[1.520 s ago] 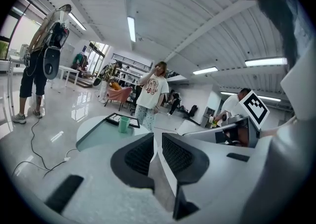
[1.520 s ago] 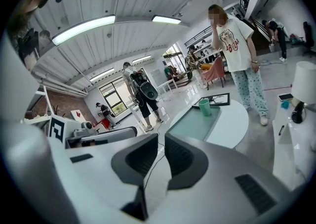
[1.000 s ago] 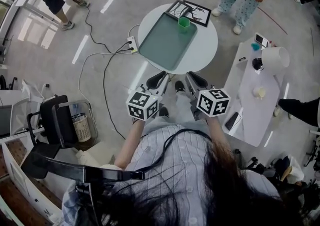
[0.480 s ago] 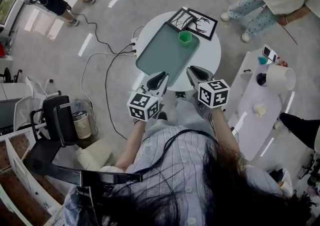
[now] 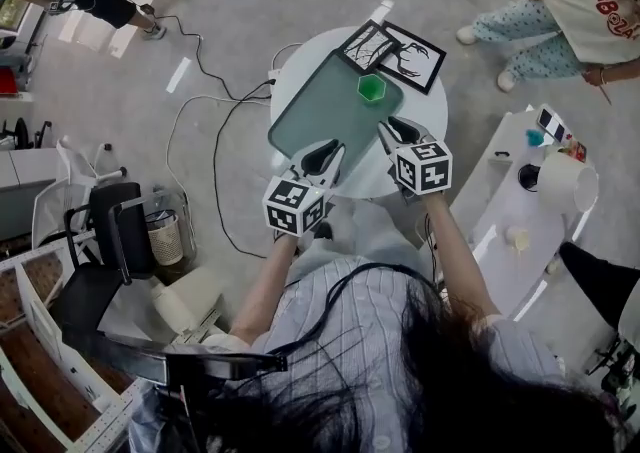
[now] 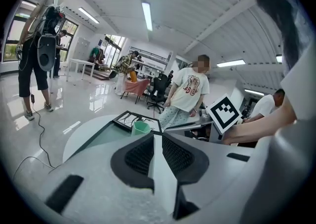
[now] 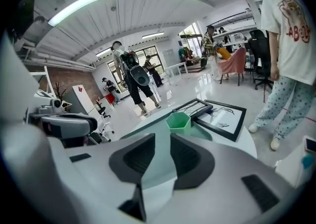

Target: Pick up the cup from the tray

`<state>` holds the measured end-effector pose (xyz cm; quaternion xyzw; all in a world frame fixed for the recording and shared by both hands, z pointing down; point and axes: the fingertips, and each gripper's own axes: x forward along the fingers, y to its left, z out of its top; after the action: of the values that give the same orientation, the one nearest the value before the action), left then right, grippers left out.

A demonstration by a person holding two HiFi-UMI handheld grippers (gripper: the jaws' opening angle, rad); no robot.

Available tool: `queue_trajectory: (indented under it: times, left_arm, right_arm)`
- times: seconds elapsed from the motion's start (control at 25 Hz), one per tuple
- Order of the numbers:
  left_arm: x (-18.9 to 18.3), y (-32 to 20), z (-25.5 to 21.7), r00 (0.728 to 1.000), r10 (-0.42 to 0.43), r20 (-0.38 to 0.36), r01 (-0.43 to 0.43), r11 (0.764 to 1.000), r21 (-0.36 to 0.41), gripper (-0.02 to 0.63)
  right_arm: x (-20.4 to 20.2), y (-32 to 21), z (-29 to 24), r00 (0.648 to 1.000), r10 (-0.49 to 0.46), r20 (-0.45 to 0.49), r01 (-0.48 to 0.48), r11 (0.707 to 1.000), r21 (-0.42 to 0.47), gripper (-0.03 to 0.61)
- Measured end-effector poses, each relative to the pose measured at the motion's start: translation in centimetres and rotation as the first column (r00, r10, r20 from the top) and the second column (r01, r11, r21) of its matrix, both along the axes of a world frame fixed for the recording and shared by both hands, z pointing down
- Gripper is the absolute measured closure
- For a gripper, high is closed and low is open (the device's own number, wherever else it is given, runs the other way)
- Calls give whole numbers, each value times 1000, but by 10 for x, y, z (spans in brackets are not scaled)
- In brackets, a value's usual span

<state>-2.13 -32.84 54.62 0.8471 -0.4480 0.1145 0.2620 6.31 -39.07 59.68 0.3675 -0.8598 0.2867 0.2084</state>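
Left tongs (image 5: 325, 152) and right tongs (image 5: 396, 128) both together, empty: open the seemingly nearer right wide, then straddle green hexagonal plastic cup (image 5: 371, 88).

Round table (image 5: 428, 111) directly ahead of the person. Tray (image 5: 320, 113) lies on it, toward the left. Cup (image 5: 371, 88) stands in the tray's far right corner. Two picture frames (image 5: 367, 44) (image 5: 416, 53) lie side by side behind the tray. Left gripper (image 5: 322, 154) at the tray's near edge; right gripper (image 5: 398, 128) at its right side, short of the cup and apart from it
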Motion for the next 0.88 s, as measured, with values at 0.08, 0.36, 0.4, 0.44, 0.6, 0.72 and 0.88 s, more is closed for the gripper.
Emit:
queue_trajectory:
  times: [0.08,0.36,0.4,0.44,0.6,0.72,0.88]
  left_arm:
    - [0,-9,4,1000,-8,6,8,1000,-7,563]
    - [-1,-34,18,999,-18,27,19,999,-31,563]
    - [-1,-37,19,999,-19,30,20,999,-32,563]
    - [-1,-39,21,999,-20,34,21,999,-34,563]
    - [-2,-42,27,999,-21,44,23,998,-55,563]
    - [-4,-46,31,999,-22,46,25,997,-68,563]
    - [-7,-50,33,998,-32,45,36,996,-79,563]
  right_arm:
    - [-1,-12,10,1000,-12,-9,12,1000,-8,500]
    - [-9,-36,51,994,-94,-47,91,994,-64,328]
    - [-10,-39,56,993,-104,-54,100,993,-65,316]
    - [-11,-42,61,992,-113,-58,110,992,-65,303]
    - [-20,-54,76,987,-143,-79,138,989,-59,248]
    - [-27,-65,85,981,-164,-100,158,985,-62,223]
    - [-34,-74,96,968,-207,-141,199,978,-69,214]
